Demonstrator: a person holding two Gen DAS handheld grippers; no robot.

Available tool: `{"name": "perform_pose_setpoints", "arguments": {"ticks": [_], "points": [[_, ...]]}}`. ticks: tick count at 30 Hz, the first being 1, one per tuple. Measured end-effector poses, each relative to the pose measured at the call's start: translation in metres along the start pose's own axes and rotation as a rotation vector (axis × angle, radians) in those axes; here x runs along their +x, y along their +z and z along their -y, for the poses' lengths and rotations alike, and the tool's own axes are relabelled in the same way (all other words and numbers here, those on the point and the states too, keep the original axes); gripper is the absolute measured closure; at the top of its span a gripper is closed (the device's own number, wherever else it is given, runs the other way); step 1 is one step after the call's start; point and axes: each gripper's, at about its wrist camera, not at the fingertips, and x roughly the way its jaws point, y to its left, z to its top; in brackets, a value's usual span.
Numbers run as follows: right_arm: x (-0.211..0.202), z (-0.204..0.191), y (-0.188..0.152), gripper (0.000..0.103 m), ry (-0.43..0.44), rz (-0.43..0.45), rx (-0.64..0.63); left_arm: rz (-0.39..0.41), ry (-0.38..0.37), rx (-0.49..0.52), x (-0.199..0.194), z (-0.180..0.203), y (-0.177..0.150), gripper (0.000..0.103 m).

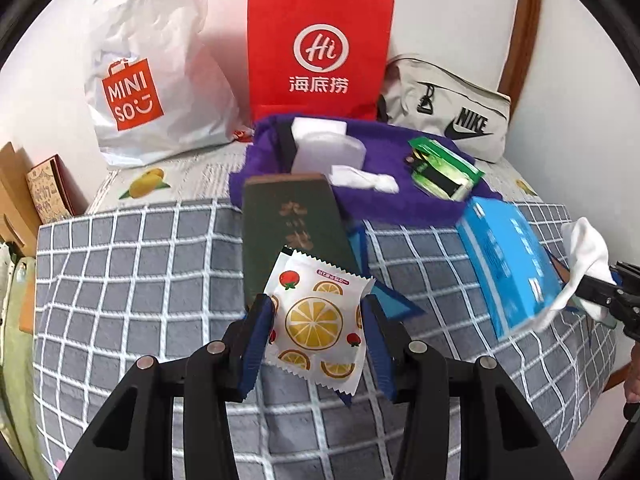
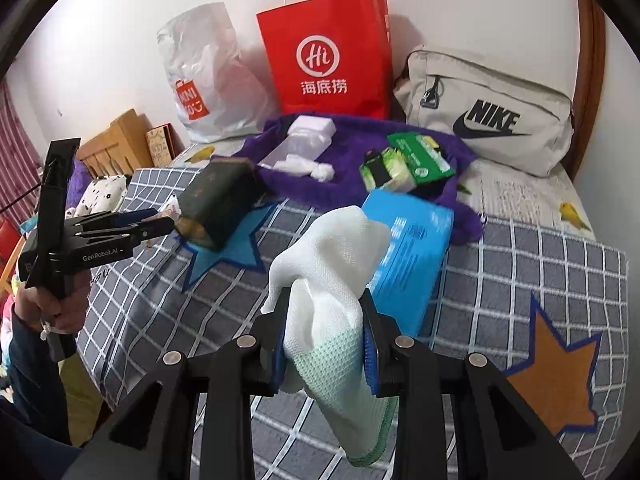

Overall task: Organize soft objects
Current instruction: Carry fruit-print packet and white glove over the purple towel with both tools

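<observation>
Two soft items are being held above the bed (image 2: pixel 540 248): citrus-print packet (image 1: pixel 320 320) sitting btwn pads of left hand-held gripper (image 1: pixel 318 320), part-closed on it; white mesh cloth (image 2: pixel 332 312) hanging pinched in right hand-held gripper (image 2: pixel 326 344), w/ blue tissue pack (image 2: pixel 412 248) just behind.

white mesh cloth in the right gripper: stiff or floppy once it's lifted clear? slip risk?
Likely floppy: the white mesh cloth bunches above the right gripper and hangs limp below it. Probably very light, since it looks thin and open-weave. Slip risk seems low: the pads pinch a thick wad of fabric, but the dangling tail could brush the blue pack or the checked blanket.
</observation>
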Motion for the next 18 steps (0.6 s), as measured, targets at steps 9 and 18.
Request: {"name": "perform_pose_setpoints", "arguments": {"ticks": [9, 18], "points": [[0.013, 0.011, 0.039, 0.072, -0.017, 0.025, -0.006, 0.007, -0.014, -0.061, 0.014, -0.020, 0.035, 0.059], [0.033, 0.017, 0.076, 0.072, -0.009, 0.050, -0.002, 0.015, -0.008, -0.078, 0.030, -0.029, 0.074, 0.059]]}}
